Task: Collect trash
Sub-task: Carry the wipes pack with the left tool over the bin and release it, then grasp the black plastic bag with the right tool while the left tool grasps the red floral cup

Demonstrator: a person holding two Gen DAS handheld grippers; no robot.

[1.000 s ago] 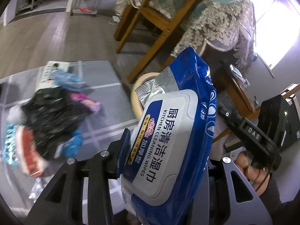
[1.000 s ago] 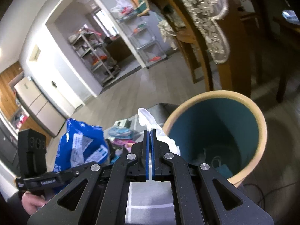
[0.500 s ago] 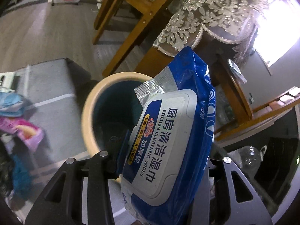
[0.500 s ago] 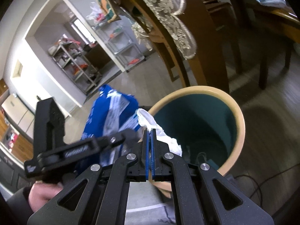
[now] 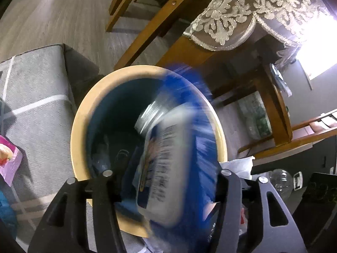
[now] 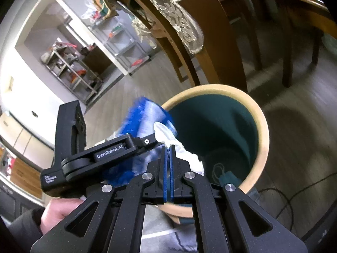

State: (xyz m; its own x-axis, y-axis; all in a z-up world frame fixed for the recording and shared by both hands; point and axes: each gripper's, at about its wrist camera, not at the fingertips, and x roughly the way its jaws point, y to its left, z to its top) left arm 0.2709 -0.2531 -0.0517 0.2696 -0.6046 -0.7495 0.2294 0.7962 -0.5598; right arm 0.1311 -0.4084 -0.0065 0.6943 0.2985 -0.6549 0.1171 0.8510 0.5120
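Observation:
A blue pack of kitchen wipes is motion-blurred over the mouth of the round bin, which has a tan rim and a dark teal inside. My left gripper is opening its jaws around the pack, and a gap shows beside the left finger. In the right wrist view the pack hangs at the bin's left rim. My right gripper is shut on a crumpled white tissue above the bin. Some trash lies at the bin's bottom.
The bin stands at the corner of a grey rug, with wooden chair legs and a lace-covered table close behind. A pink wrapper lies at the left, a clear bottle at the right. A cable crosses the floor.
The left gripper swung from the trash pile to over the bin and its jaws widened; the wipes pack slipped loose and blurs downward. The right gripper came closer to the bin with the tissue.

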